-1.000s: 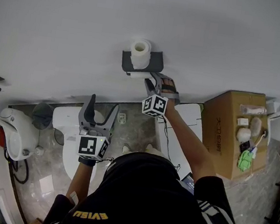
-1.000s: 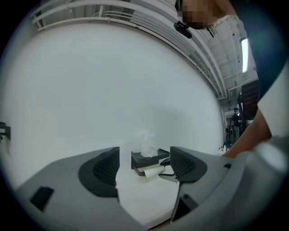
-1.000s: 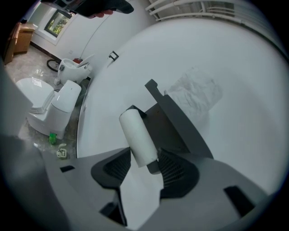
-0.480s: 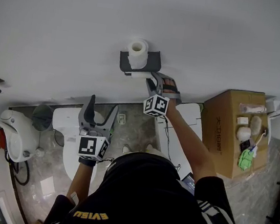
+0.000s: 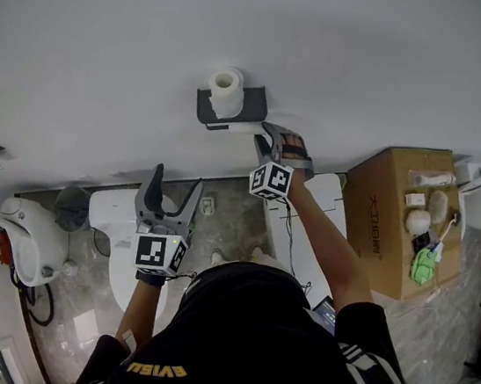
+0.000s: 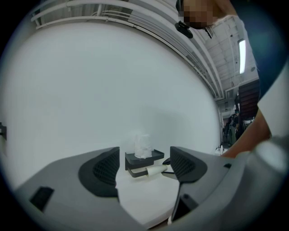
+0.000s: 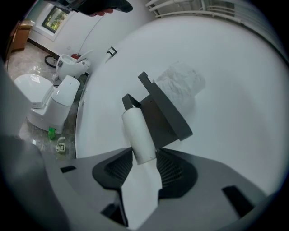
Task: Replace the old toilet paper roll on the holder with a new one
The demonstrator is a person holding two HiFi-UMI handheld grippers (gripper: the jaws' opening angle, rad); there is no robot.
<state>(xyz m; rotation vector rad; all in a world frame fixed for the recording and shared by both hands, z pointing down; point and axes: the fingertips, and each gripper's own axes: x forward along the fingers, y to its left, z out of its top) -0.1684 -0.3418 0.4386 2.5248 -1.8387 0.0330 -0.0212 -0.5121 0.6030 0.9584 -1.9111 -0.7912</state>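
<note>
1. My right gripper had just been closing. Its fingers stood partly closed, with both pads against the near end of the old roll. The rest of that bare tube ran on beyond the fingertips, along the bar of the holder.
2. I judged the step in hand to be drawing the old roll off the bar. The tube looked like thin card that would crush easily, so I wanted only a light squeeze.
3. The pull needed to run straight back along the bar's own line, toward the end nearest the fingers. Any twist or downward drag could have jammed the tube on the bar.
4. The new roll stood upright on the holder's shelf, beyond and above the right fingers and clear of them. I meant to keep the upper finger low so it would not knock that roll off.
5. My left gripper hung with its fingers wide apart and nothing between them, the holder well beyond their tips. It was free to take the new roll afterwards.
</note>
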